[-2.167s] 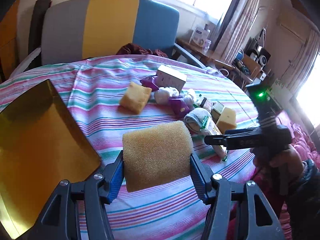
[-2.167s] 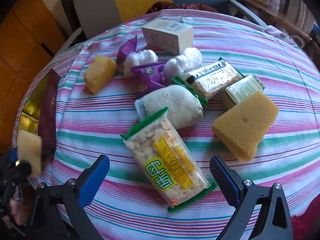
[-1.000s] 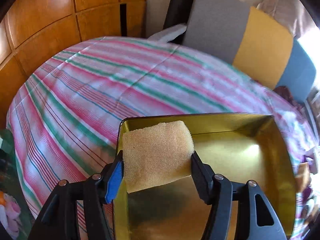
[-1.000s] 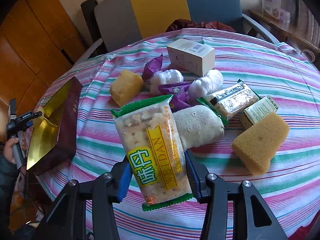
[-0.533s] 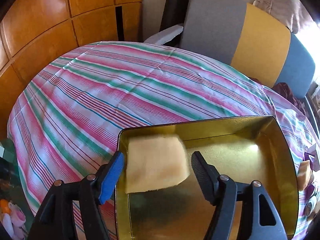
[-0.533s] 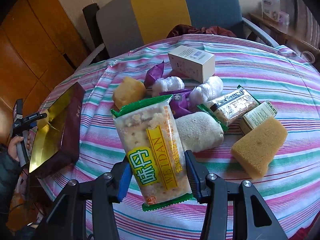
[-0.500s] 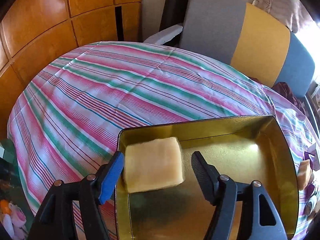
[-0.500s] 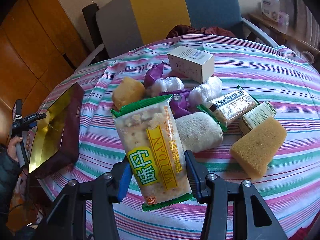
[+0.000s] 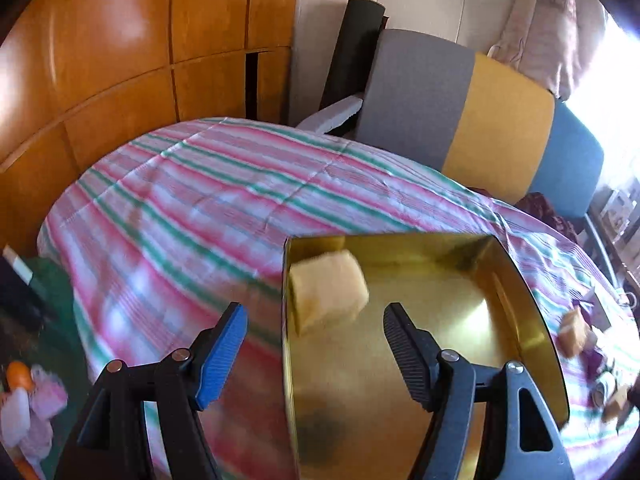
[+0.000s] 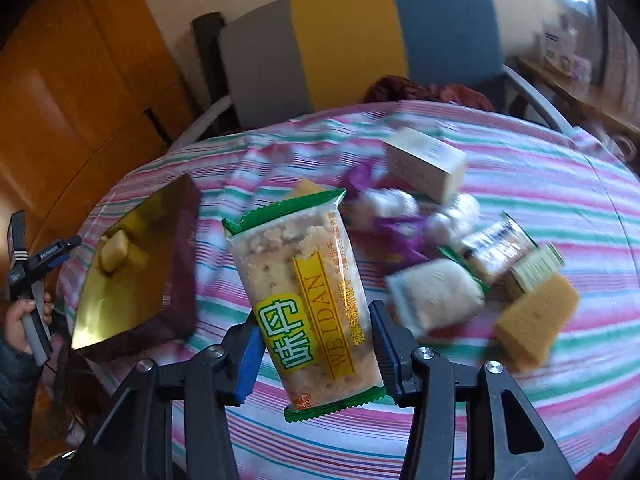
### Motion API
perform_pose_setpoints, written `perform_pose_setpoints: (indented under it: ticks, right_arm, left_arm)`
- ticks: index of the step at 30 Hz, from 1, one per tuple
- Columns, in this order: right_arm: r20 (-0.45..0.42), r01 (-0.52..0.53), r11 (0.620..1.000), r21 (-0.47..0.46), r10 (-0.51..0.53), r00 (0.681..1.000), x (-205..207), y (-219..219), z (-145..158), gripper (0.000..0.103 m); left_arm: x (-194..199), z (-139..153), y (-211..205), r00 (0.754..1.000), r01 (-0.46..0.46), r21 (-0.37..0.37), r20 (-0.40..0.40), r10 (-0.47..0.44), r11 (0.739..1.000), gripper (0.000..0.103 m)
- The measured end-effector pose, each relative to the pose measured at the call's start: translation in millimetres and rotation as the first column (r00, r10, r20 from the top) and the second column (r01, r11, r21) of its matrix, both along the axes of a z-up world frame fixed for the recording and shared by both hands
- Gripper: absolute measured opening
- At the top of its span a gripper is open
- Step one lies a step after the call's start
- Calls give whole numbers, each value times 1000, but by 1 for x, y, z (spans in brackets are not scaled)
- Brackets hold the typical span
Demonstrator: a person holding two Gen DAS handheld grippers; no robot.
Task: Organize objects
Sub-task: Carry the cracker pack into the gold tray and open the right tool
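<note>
A yellow sponge (image 9: 328, 290) lies in the far left corner of the gold tray (image 9: 460, 320), free of my left gripper (image 9: 314, 330), which hangs open above and behind it. The right wrist view shows the same sponge (image 10: 116, 254) in the tray (image 10: 124, 300), with the left gripper (image 10: 48, 256) beside it in a hand. My right gripper (image 10: 316, 354) is shut on a green-edged cracker packet (image 10: 308, 292), held off the striped tablecloth (image 10: 520, 420).
On the cloth lie a second sponge (image 10: 536, 316), a white box (image 10: 426, 166), a cloth pouch (image 10: 436, 294), purple-wrapped sweets (image 10: 384, 208) and small snack packs (image 10: 496, 246). A grey, yellow and blue chair (image 10: 352, 40) stands behind the table. Wooden panelling (image 9: 120, 60) is at the left.
My left gripper opened and let the sponge drop into the tray, then drew back and up. My right gripper lifted the cracker packet higher and shifted toward the tray side.
</note>
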State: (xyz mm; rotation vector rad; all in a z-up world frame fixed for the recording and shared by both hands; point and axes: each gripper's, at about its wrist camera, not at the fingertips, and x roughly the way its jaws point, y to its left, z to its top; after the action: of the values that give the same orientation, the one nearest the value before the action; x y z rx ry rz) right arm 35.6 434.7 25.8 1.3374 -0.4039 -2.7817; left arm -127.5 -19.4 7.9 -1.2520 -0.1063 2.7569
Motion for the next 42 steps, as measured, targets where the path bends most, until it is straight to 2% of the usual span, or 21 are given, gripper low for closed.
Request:
perform_pose_setpoints:
  ticks: [6,10,13,19,22,25,29,33,42]
  right_arm:
    - [10,-211,977,-38,211,977,-49,-98,12,50]
    - [68,-342,935,-94,349,935,-88,-173,3,50]
    - [138,-399,910,-110,412,901,-117,-224,-12,50]
    - [319,-374,911,-176,412,853,-177,-301,-64,51]
    - [359,-335,918,-211,392,847,-197,-320,-82,53]
    - [342,-286,892,-351,406,848,-210,-330,-90,63]
    - [281,-357,879,-315,446,850,-202,-339,-76,63]
    - [225,-421,876,-235,470,853,-185,-338,-61,63]
    - [94,-459,888,-17,458,884,-143,-314,-28,77]
  left_arm:
    - [32,-17,-28,998,-17,59,66,13,998,71]
    - [45,-19,-45,997,-30,103,80,22,994,71]
    - [51,-18,-56,996,-45,120,84,35,992,71]
    - [54,-19,-72,995,-79,141,79,68,987,70]
    - [53,-23,-76,993,-89,151,85,77,985,69]
    - [52,-26,-78,992,-93,157,94,79,983,67]
    - [54,-27,-75,994,-83,142,79,72,986,66]
    - [58,-24,-71,996,-72,123,56,65,990,65]
    - [70,-6,-51,1000,-25,83,-4,25,996,65]
